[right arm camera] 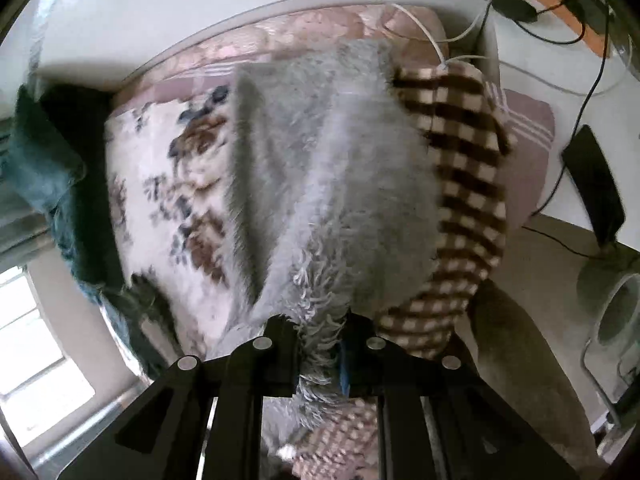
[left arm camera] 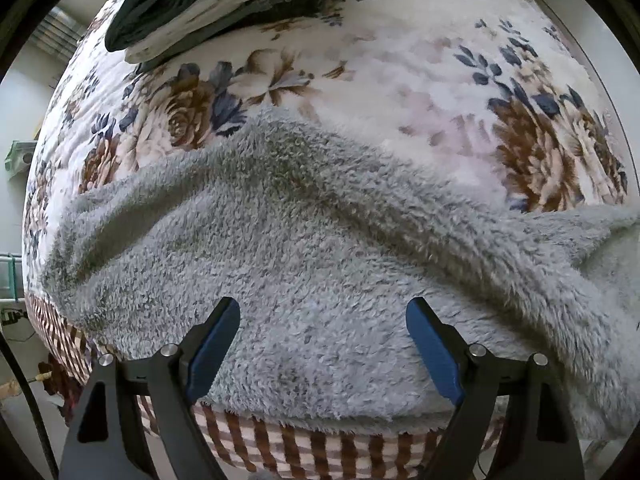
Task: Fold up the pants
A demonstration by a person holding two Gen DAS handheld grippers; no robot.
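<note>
While the right gripper pinches the fluffy grey fleece pants at six o'clock, the left gripper hovers unclenched above them on the floral blanket; that shallow pinch could slip.

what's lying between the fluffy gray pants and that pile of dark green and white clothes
In the left wrist view, only bare floral blanket lies between the gray pants and the folded pile.

Right gripper jaws clamped on grey fleece pants
</note>
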